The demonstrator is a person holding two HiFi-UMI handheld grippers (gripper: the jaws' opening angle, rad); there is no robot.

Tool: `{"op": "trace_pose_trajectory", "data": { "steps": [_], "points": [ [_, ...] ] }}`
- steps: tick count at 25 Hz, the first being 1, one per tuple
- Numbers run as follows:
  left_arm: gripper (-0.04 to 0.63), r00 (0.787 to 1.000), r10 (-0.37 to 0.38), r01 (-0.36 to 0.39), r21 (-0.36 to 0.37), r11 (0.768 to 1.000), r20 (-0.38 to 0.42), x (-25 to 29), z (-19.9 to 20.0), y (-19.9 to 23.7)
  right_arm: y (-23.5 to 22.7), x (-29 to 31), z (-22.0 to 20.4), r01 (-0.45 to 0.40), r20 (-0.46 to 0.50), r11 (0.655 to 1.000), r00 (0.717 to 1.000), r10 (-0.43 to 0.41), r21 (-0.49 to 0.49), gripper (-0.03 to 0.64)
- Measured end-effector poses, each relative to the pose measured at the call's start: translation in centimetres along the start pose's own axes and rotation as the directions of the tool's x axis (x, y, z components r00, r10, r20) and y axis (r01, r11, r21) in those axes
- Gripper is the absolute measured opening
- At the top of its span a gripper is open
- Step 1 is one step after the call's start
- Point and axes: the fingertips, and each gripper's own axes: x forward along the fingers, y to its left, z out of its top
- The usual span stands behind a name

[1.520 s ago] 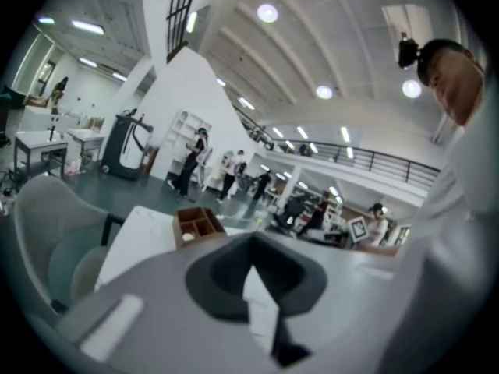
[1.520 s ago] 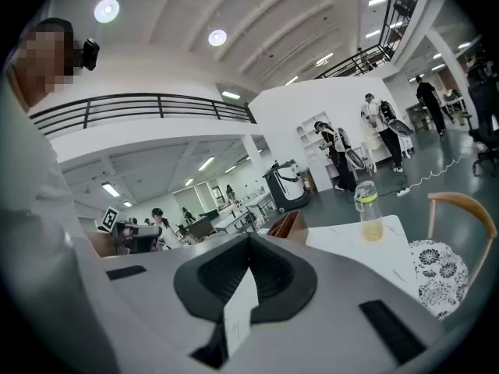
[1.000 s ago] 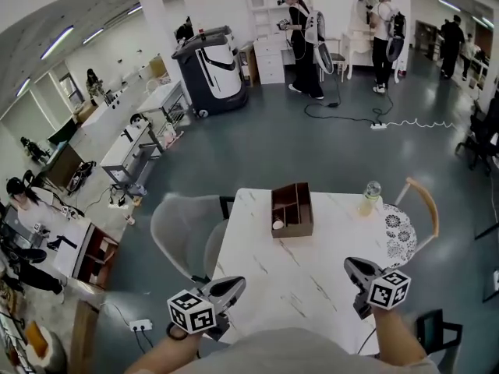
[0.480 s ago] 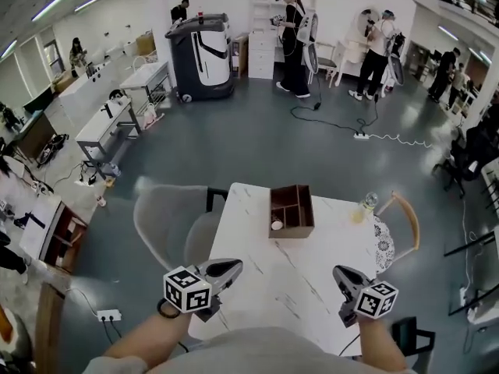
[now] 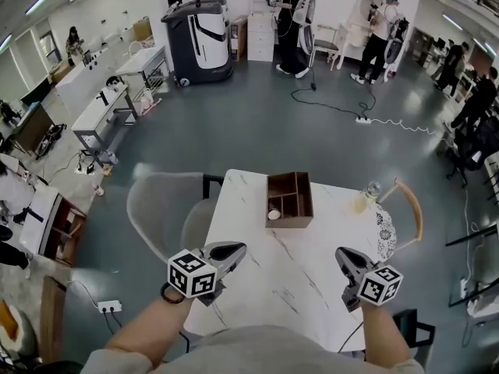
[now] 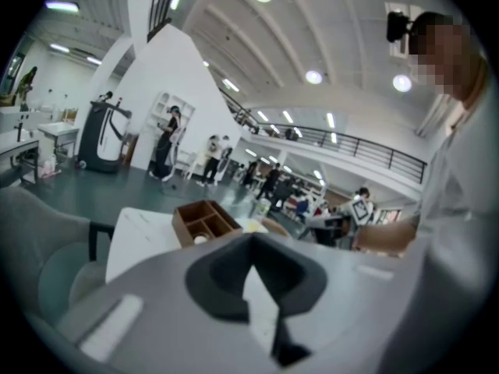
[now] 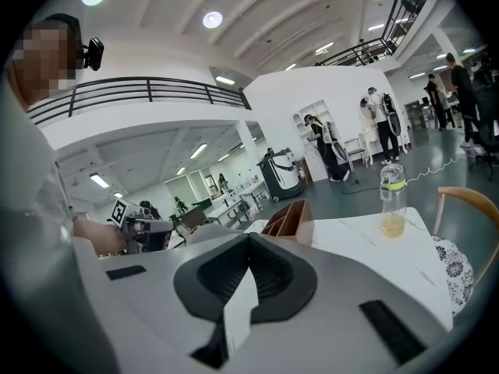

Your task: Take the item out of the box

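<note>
The left gripper [image 5: 236, 248] has its jaws pressed together with nothing between them, and the right gripper [image 5: 341, 254] is closed and empty in the same way. Both hover over the near half of the white table [image 5: 261, 291], well short of the box [image 5: 289, 199], one to each side of it. Against a second ago, the left gripper has drawn closer to the box. The right one has shifted only a little, and the box has kept its place on the table.

The item [image 5: 274, 213] lies in the box's near-left compartment, against the near wall. It shows only as a small pale round face, too small to tell which way its long axis runs or what it is. In the right gripper view the box wall hides it altogether. The box's longer side runs away from the person.

Beyond the box's right side stands a bottle [image 5: 366, 197], and a grey chair [image 5: 160, 216] is left of the box.
</note>
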Motion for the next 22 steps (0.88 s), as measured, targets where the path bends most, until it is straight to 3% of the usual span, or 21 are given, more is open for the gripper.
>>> {"op": "trace_pose_trajectory", "data": {
  "steps": [14, 22],
  "points": [
    [0.006, 0.994, -0.024, 0.030, 0.064, 0.997, -0.105, 6.2, 0.1, 2.8, -2.7, 3.3, 0.6, -0.013, -0.002, 1.000, 1.000, 0.013, 0.003, 0.006],
    [0.008, 0.979, -0.027, 0.055, 0.137, 0.989, -0.202, 10.3, -0.5, 5.0, -4.2, 5.5, 0.1, -0.019, -0.014, 0.999, 1.000, 0.019, 0.026, 0.006]
  ]
}}
